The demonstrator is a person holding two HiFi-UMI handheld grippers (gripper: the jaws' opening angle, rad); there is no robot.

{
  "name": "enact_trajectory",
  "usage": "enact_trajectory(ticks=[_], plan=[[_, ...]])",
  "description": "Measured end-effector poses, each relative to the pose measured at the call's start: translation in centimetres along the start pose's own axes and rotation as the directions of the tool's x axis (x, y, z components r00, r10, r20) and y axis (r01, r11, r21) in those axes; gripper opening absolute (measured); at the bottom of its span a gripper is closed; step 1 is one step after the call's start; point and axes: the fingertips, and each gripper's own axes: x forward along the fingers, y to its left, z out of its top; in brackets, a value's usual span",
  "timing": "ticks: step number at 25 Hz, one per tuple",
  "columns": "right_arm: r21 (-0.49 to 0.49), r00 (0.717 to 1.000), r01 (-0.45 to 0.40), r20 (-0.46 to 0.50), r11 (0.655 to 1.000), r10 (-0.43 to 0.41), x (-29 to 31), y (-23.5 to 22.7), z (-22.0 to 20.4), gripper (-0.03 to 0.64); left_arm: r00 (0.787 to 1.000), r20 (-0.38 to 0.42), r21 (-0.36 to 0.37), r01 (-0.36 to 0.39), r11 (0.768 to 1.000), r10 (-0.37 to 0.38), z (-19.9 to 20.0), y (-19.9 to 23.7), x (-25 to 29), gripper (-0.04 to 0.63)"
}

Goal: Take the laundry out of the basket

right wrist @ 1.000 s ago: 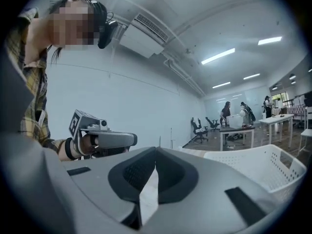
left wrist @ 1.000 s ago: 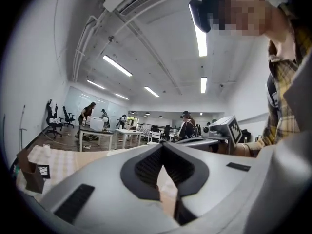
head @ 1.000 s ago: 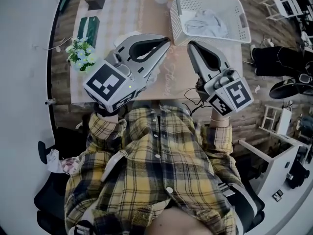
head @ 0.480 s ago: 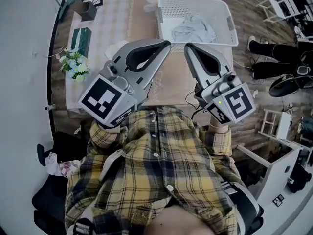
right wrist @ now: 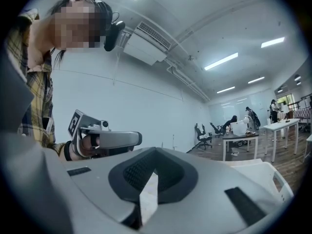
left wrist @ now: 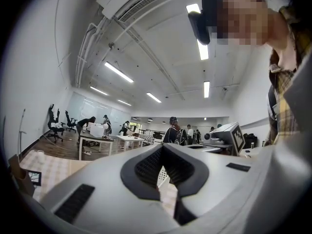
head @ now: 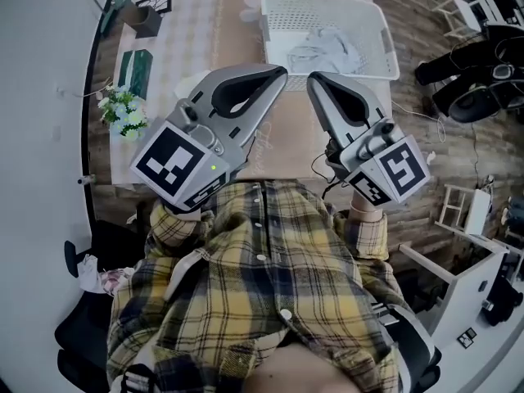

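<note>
White laundry (head: 323,49) sits crumpled in the basket (head: 381,33), far right on the table (head: 205,23). It looks soft and light, so pinch a raised fold. Your left gripper (head: 281,73) and right gripper (head: 312,79) hover closed, empty.

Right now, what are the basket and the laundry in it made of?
Basket: looks like white moulded plastic, matt; rigid walls pierced with a regular grid of holes.
Laundry: soft fabric, white to pale grey; lies crumpled in folds. Fibre cannot be told.
</note>
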Motion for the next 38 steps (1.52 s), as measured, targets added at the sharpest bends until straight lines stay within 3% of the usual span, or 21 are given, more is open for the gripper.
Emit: enact_trajectory(ticks=[26, 38], plan=[[-0.003, 0.998, -0.037, -0.057, 0.999, 0.037, 0.0, -2.0, -1.8, -0.003, 0.999, -0.046, 0.018, -0.008, 1.000, 0.009, -1.2, 0.1, 3.5, 0.012], [0.002, 0.998, -0.017, -0.068, 1.000, 0.017, -1.3, -8.2, -2.2, -0.003, 0.995, -0.087, 0.013, -0.038, 0.999, 0.039, -3.0, 1.4, 9.0, 0.014]])
